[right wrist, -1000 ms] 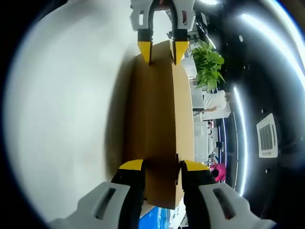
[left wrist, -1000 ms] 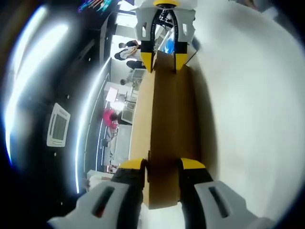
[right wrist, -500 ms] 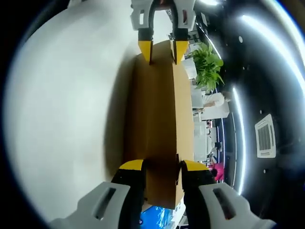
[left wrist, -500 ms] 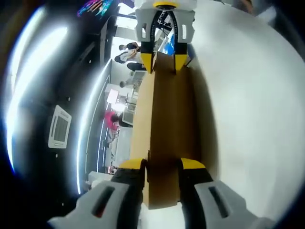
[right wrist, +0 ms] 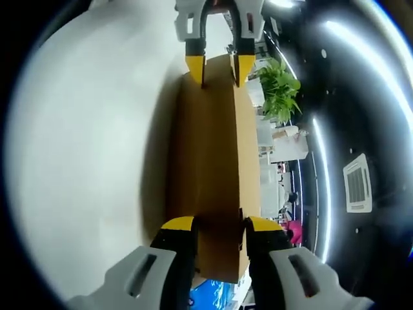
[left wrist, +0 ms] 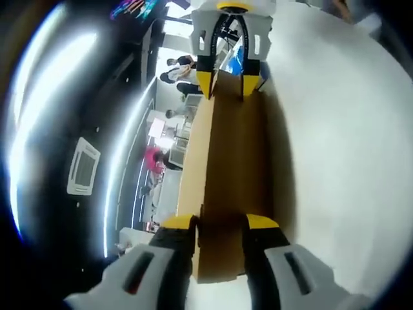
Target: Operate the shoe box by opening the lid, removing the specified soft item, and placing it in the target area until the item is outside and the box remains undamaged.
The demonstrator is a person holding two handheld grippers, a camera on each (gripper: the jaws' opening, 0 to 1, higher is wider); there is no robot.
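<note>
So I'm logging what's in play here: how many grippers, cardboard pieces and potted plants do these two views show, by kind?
Grippers: 2, left gripper and right gripper, one clamped on each end of the cardboard
Cardboard lid: 1
Potted plant: 1
Total: 4

The brown cardboard lid (left wrist: 229, 174) runs 6 to 12 o'clock, blocked at each end by a clamped gripper, while the bare white table (left wrist: 335, 148) lies free at 3 o'clock.
</note>
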